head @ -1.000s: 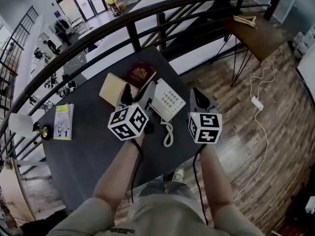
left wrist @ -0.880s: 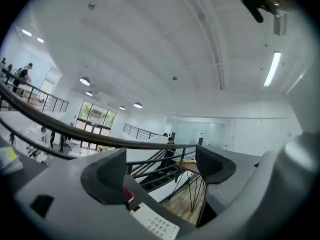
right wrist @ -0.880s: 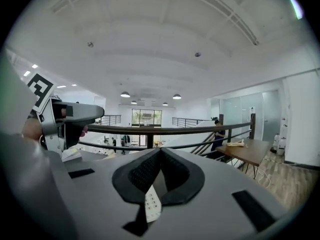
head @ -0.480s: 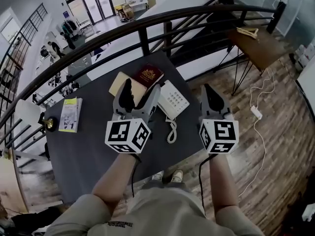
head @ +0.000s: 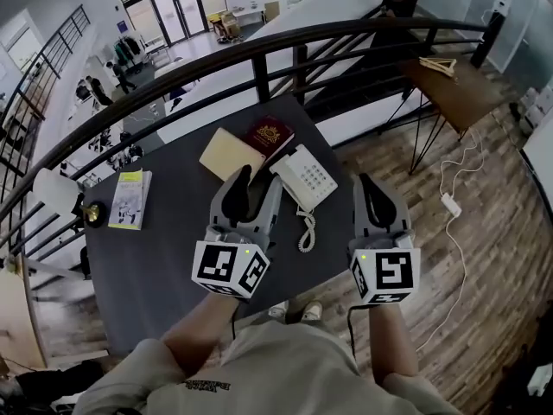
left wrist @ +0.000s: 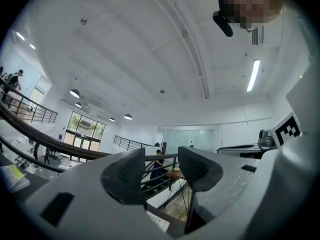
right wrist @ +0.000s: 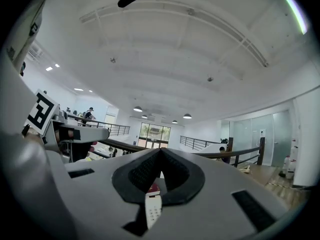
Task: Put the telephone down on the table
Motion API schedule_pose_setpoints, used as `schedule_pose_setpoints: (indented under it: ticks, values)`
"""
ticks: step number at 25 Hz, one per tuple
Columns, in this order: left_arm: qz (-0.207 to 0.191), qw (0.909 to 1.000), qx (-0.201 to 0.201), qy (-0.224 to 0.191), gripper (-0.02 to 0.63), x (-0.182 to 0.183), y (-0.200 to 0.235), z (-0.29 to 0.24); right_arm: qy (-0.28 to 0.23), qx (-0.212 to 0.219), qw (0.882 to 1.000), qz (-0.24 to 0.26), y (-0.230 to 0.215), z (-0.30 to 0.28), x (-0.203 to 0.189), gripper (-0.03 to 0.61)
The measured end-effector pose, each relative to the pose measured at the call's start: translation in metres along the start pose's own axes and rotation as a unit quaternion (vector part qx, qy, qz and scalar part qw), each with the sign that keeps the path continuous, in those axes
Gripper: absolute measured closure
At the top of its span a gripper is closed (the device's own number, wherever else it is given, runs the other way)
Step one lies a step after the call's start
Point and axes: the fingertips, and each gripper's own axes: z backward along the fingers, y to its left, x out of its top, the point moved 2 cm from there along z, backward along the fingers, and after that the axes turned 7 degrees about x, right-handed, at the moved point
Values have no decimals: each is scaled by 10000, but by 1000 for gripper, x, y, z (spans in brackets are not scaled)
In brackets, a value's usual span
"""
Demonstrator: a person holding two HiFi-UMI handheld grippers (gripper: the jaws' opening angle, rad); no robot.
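The white telephone [head: 304, 178] lies flat on the dark table [head: 164, 258], its coiled cord [head: 307, 232] trailing toward the near edge. My left gripper [head: 257, 180] hovers just left of the phone and above it. Its jaws are closing, a gap still between them and nothing in it [left wrist: 162, 166]. My right gripper [head: 365, 181] hangs to the right of the phone, past the table's right edge, shut on nothing [right wrist: 160, 156]. Through the right gripper's jaws a strip of the telephone [right wrist: 152, 209] shows below.
A dark red book [head: 270, 135] and a tan notebook [head: 226, 154] lie behind the phone. A yellow-green booklet [head: 131, 199] and a brass object [head: 91, 214] sit at the table's left. A dark railing [head: 259, 59] curves behind; a wooden side table [head: 449, 80] stands at the far right.
Both grippers have risen and drawn back from the telephone toward me. The left gripper's jaws have narrowed. The phone stays on the table.
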Motion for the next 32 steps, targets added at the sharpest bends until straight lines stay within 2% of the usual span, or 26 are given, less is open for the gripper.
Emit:
schedule_pose_setpoints:
  ticks: [3, 5, 10, 12, 17, 22, 27, 32]
  values:
    - [-3, 9996, -142, 251, 426, -14, -4, 9, 132, 67, 9998, -100, 12, 11, -16, 578]
    - [-80, 9991, -129, 393, 492, -23, -3, 18, 260, 131, 9993, -242, 20, 16, -29, 578]
    - [-533, 9964, -240, 611, 546, -46, -8, 36, 455, 238, 9979, -391, 35, 26, -49, 578]
    - [-633, 9953, -278, 672, 607, -54, -9, 41, 441, 313, 9978, -374, 40, 27, -50, 578]
    - [-578, 9951, -420, 683, 609, -62, -14, 47, 191, 577, 9976, -343, 52, 30, -45, 578]
    - [-502, 9949, -505, 709, 609, -68, -20, 46, 238, 798, 9964, -145, 64, 29, -50, 578]
    - [-628, 9941, -562, 686, 609, -66, -24, 45, 267, 775, 9963, -262, 66, 28, -51, 578]
    - [-622, 9942, -558, 674, 609, -63, -25, 41, 300, 759, 9965, -161, 63, 28, -51, 578]
